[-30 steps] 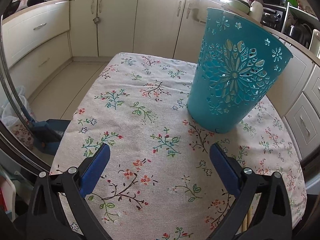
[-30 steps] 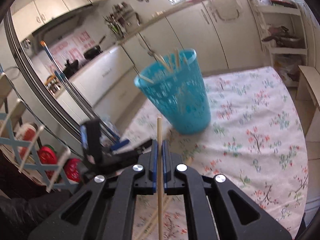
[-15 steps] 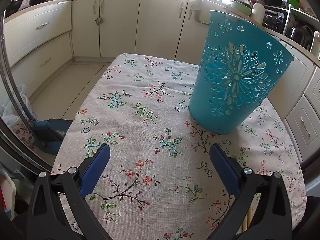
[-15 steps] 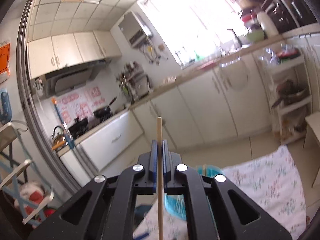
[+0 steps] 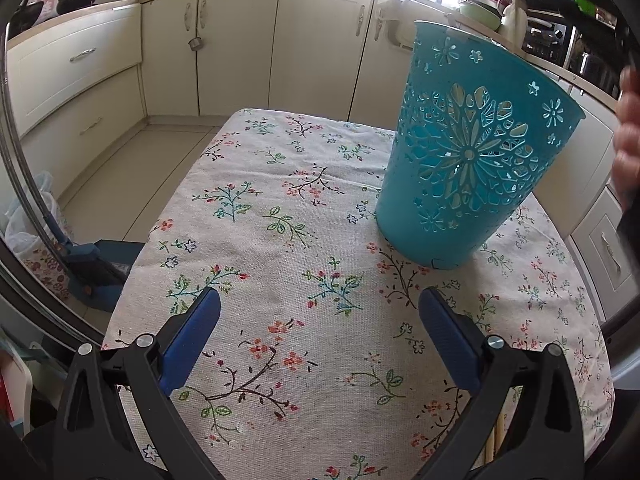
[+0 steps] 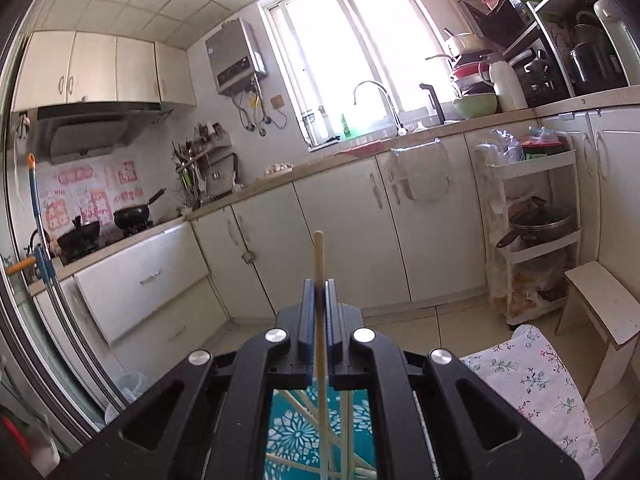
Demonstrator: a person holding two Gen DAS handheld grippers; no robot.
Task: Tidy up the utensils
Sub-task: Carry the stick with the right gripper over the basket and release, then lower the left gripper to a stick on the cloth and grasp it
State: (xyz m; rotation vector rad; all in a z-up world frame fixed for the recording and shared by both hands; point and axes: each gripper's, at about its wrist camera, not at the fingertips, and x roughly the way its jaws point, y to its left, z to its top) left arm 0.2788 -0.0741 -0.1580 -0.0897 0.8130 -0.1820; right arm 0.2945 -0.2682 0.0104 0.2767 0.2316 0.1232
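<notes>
Right claw [image 6: 319,300] is clamped tight on a thin pale wooden chopstick [image 6: 319,264], blue pads pinching it on both sides. The stick runs straight up past the fingertips and down behind the claw body. Directly under the claw, through the gap in its frame, there's the inside of the teal plastic basket with flower cut-outs [image 6: 296,436], with several more pale chopsticks [image 6: 344,432] leaning across it.

Over on the left wrist view, the left claw [image 5: 319,306] is spread wide with nothing between its blue pads, low over the floral tablecloth on the tabletop [image 5: 280,208]. The same teal basket [image 5: 472,152] stands upright ahead and to the right of it, well clear of both fingers. At the bottom right, behind the right finger, pale sticks [image 5: 493,444] lie on the cloth.
</notes>
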